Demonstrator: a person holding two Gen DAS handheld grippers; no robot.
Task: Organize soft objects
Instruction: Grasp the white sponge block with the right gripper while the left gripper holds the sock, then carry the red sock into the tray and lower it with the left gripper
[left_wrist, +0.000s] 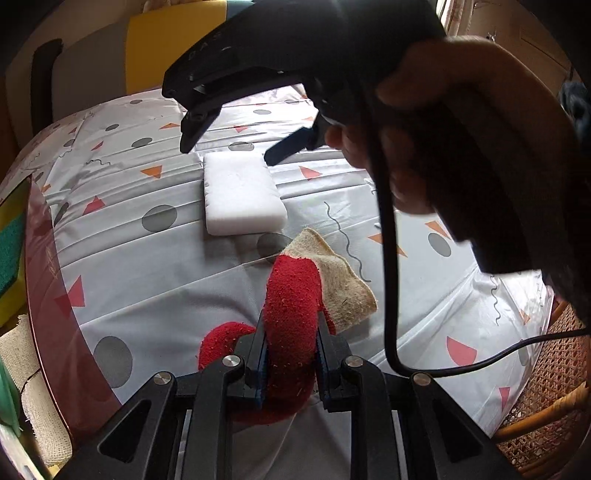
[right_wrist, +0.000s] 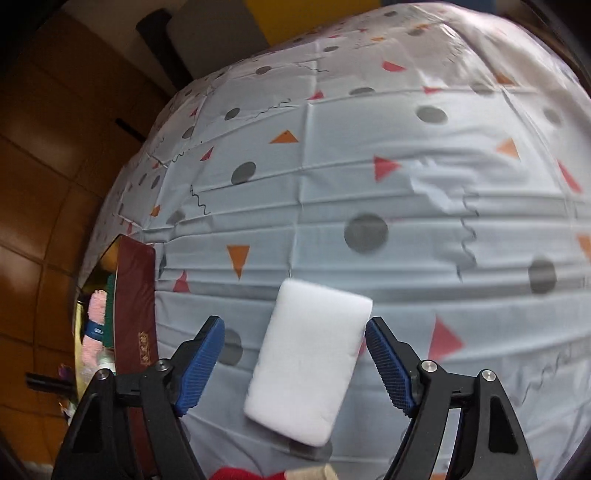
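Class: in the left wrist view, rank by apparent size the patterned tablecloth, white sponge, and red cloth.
1. patterned tablecloth
2. and 3. white sponge and red cloth: alike; the cloth lies nearer the camera, so unranked.

A white tablecloth (right_wrist: 369, 177) printed with grey dots and orange and red triangles spreads ahead of both grippers, a wicker chair (left_wrist: 546, 398) standing at its edge to the left gripper's right.

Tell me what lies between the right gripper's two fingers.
The white sponge lies on the tablecloth between the open right gripper's fingers, untouched by either pad; the right wrist view shows gaps on both sides.
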